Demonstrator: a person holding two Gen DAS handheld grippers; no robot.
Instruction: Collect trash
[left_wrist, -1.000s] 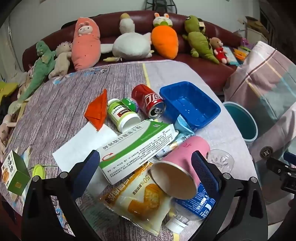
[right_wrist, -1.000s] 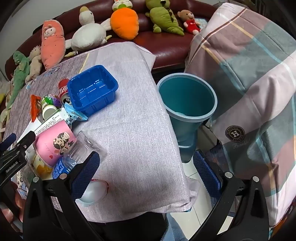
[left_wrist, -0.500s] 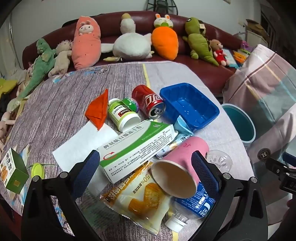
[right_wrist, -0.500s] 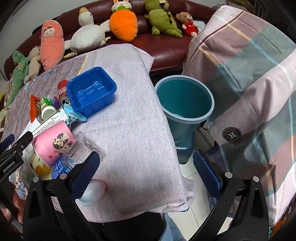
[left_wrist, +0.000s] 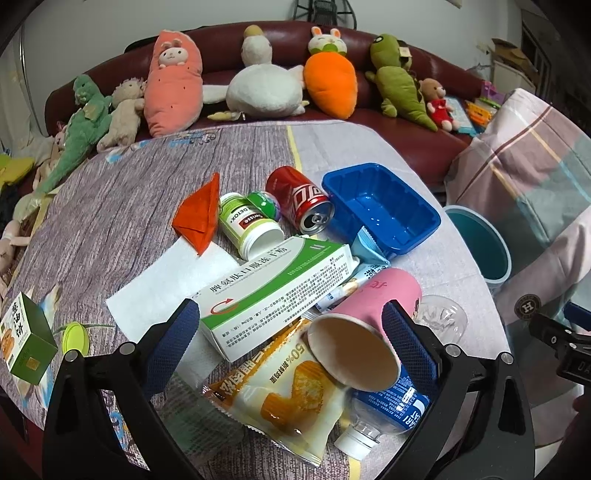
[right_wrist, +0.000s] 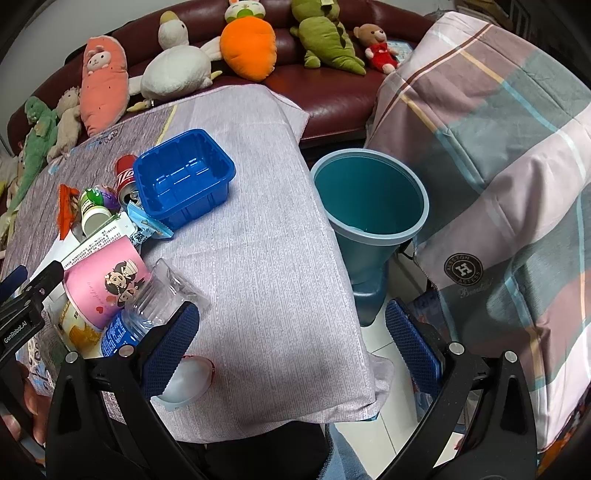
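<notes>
While little has shifted since 1 second ago, the left claw (left_wrist: 291, 328) stays released, the pink cup (left_wrist: 364, 328) between its fingers, ungrasped; right claw (right_wrist: 291, 332) released.

— That tablecloth (right_wrist: 266, 236) looks like woven cloth, matt, finely ribbed. And the blue tray (right_wrist: 183, 178)?

— Thin moulded plastic, glossy, catching the light. The red can (left_wrist: 300, 198) is shiny metal, and the pink cup (left_wrist: 364, 325) is paper, matt brown inside.

— The snack bag (left_wrist: 280, 391) is slick film, creased. The bottle (right_wrist: 147, 314) is clear crinkled plastic.

— The teal bin (right_wrist: 369, 206) is smooth, satin plastic. The green-and-white box (left_wrist: 273, 291) is coated card with a slight sheen. The sofa (right_wrist: 332, 99) behind looks like glossy leather, and the toys on it are plush.
</notes>
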